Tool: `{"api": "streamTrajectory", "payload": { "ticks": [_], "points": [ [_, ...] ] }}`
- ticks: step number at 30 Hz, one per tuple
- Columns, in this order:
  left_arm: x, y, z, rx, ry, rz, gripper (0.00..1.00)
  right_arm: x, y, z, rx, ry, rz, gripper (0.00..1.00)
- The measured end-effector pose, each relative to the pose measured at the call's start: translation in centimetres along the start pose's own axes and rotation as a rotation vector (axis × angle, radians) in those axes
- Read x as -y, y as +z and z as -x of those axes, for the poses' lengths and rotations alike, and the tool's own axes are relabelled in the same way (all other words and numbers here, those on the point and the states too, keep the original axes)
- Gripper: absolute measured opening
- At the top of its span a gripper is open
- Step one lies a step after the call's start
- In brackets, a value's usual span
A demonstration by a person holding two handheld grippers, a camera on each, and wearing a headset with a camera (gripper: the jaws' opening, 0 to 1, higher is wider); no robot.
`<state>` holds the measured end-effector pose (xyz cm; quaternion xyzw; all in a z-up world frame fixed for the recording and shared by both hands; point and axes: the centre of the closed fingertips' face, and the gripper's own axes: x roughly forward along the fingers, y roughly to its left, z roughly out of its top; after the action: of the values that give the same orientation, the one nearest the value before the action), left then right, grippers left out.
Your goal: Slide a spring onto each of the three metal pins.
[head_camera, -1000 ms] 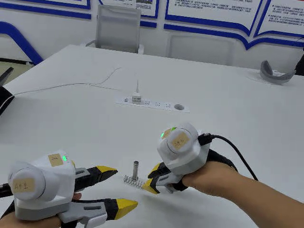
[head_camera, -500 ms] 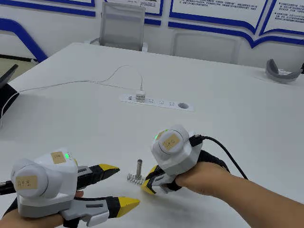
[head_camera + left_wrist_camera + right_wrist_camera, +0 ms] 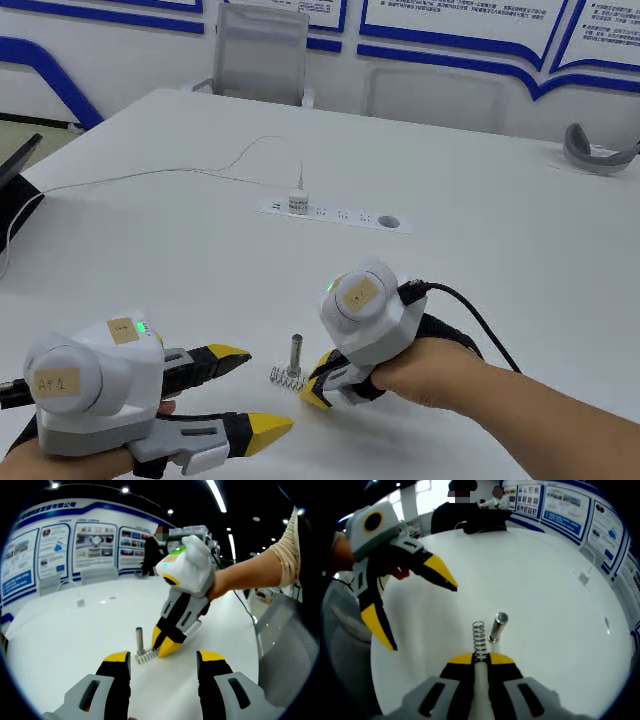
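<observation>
One spring [image 3: 479,634] in the right tongs [image 3: 480,657], beside one pin [image 3: 496,626].

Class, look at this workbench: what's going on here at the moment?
A person works at a white table with a gripper in each hand. The right gripper is shut on one end of a spring, which sits low beside an upright metal pin and is not yet over it. The left gripper is open and holds nothing, close by.

A power strip [image 3: 333,214] (white plug [image 3: 298,202] in it) lies on the white table [image 3: 180,260]
</observation>
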<state>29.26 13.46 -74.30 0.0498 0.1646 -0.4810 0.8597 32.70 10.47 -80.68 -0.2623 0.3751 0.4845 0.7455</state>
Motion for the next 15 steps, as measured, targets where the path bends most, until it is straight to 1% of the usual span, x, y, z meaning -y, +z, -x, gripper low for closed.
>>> {"api": "streamTrajectory", "payload": {
  "ticks": [6,11,15],
  "points": [
    [0.2,-0.1,-0.1,-0.007,-0.005,-0.006,0.54,-0.8,0.2,1.0,0.003,0.015,0.047,0.11],
    [0.7,-0.1,-0.4,-0.015,-0.018,-0.017,0.54,-1.3,0.8,2.5,0.028,0.023,0.084,0.11],
    [1.1,-0.1,-0.6,-0.021,-0.030,-0.031,0.53,-1.9,0.8,3.7,0.032,0.041,0.118,0.11]
  ]
}}
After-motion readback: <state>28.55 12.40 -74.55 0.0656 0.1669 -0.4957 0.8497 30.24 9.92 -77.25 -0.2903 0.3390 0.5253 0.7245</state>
